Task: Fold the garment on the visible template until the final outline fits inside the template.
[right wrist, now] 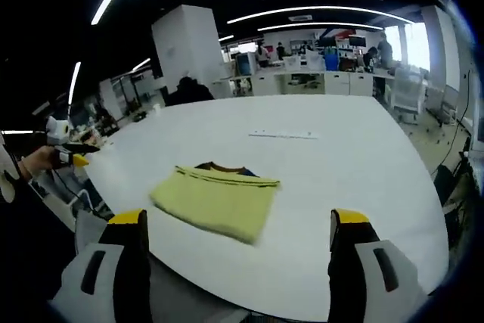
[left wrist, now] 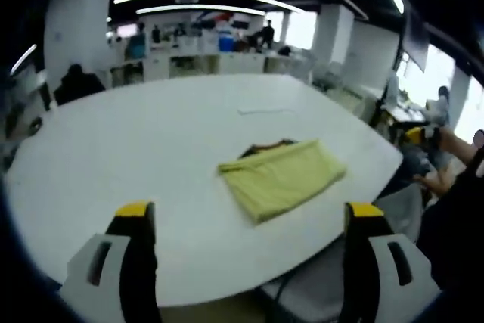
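A yellow garment (left wrist: 281,175) lies folded into a flat rectangle on a large white table (left wrist: 151,149), with a thin dark strip, perhaps a collar or the template beneath it, peeking out along its far edge; which of the two I cannot tell. In the right gripper view the same garment (right wrist: 218,202) sits toward the near left part of the table (right wrist: 355,172), close to the near edge but fully on the surface. The left gripper (left wrist: 246,221) hangs above the near rim of the table with its yellow-tipped jaws spread wide and nothing between them; the right gripper (right wrist: 238,228) is likewise spread apart and holds nothing, and neither touches the cloth. Farther back on the table lies a thin pale strip (left wrist: 263,110), well apart from the garment, also seen in the right gripper view (right wrist: 283,135). Much bare table surrounds the garment on the far side and to both sides. Beyond the far edge stand desks (right wrist: 318,81), a white pillar (right wrist: 189,51) and a dark chair (left wrist: 76,85), with people in the distance. A grey chair (left wrist: 318,285) sits below the near table edge.
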